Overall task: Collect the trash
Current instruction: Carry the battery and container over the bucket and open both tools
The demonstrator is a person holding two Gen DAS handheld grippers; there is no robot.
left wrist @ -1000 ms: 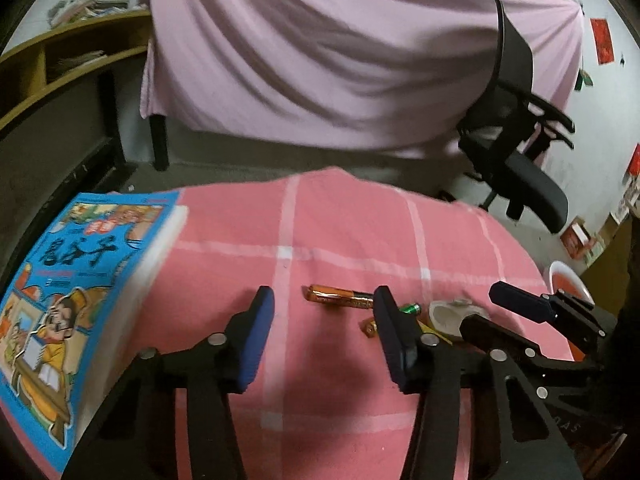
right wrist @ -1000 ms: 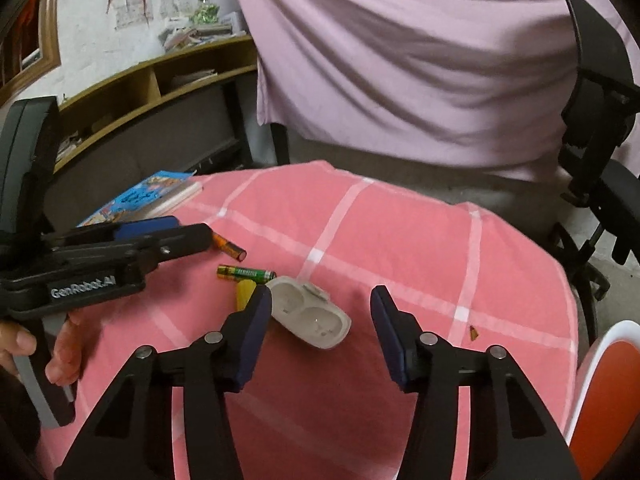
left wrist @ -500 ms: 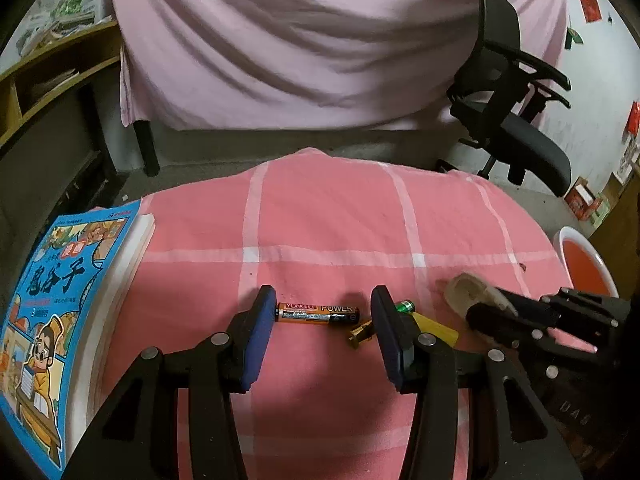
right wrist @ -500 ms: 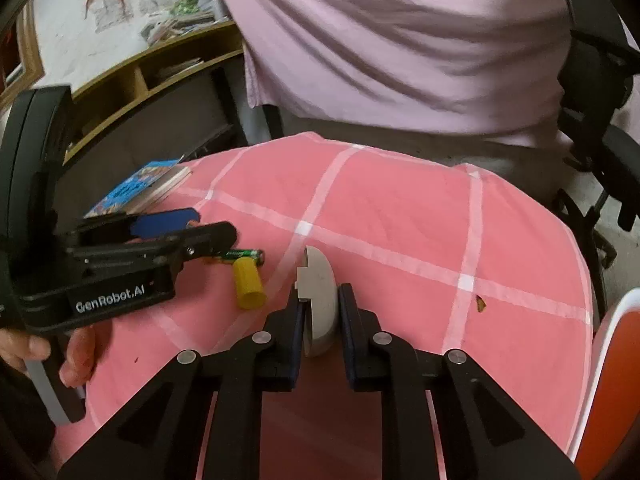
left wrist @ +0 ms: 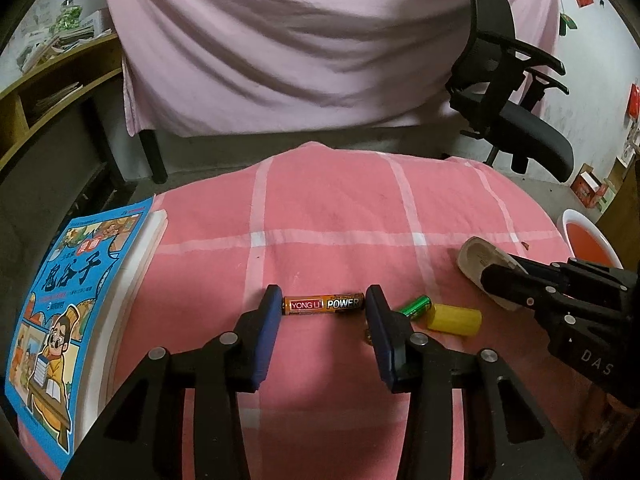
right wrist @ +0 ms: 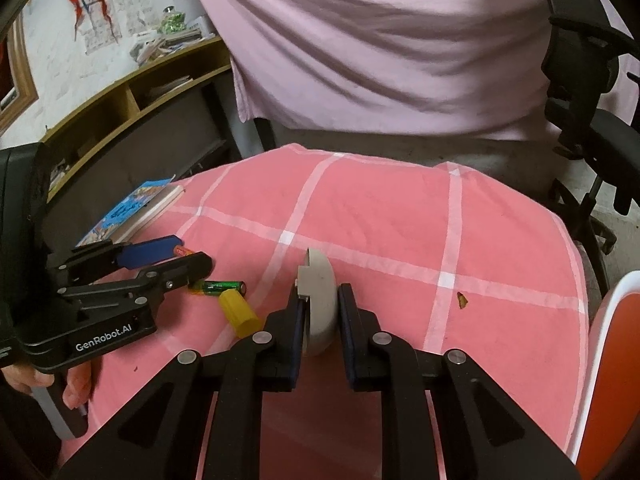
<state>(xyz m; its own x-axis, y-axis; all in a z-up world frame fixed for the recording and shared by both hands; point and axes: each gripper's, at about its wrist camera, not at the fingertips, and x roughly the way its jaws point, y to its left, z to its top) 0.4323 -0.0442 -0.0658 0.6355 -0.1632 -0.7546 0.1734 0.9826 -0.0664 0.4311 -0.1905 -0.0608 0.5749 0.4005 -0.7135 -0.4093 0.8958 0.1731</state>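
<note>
Orange battery point(left wrist: 323, 305) lies between the closing left gripper point(left wrist: 322, 334) pads, contact unclear. Only the right wrist view shows the right gripper point(right wrist: 319, 322) clamped on the grey case point(right wrist: 318, 300).

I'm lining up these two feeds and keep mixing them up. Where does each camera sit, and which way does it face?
Left wrist: on the left gripper, facing down-forward at the orange battery on the pink cloth; jaws closing around it; right gripper at right.
Right wrist: on the right gripper, clamped on the grey case; left gripper and a hand at left.
Shared: yellow cap, green battery, book.
</note>
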